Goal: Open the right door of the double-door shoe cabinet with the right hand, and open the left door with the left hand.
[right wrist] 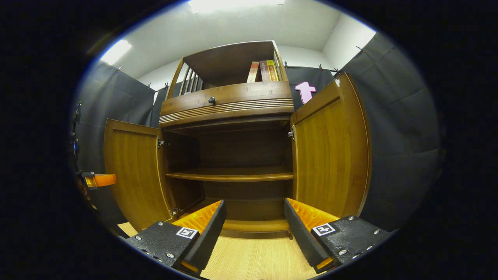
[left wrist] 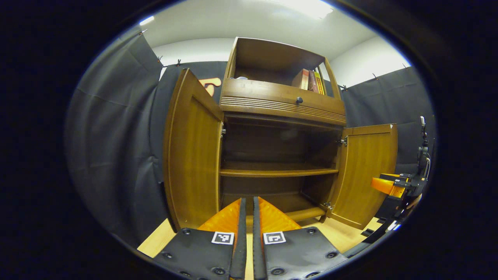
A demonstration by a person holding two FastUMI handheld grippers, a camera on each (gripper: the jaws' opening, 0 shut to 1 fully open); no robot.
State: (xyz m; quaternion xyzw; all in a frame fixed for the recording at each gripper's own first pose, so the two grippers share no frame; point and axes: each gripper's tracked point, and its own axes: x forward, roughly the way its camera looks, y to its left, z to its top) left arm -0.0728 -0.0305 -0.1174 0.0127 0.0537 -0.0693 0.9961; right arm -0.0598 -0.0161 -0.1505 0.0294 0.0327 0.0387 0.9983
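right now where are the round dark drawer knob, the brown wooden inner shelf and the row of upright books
round dark drawer knob (left wrist: 299, 100), left gripper view, its front face
brown wooden inner shelf (right wrist: 229, 177), right gripper view, its front edge
row of upright books (left wrist: 310, 80), left gripper view, a spine

Cloth-walled recording booth, furnished like a home.
Dark cloth (left wrist: 113, 147) is clipped up around a wooden shoe cabinet (left wrist: 272, 105) with books (left wrist: 311, 81), under a white ceiling (right wrist: 241, 23).

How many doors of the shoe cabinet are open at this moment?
2. The left door stands swung out on the cabinet's left side, and the right door stands swung out on its right side. Between them the inner shelf is exposed.
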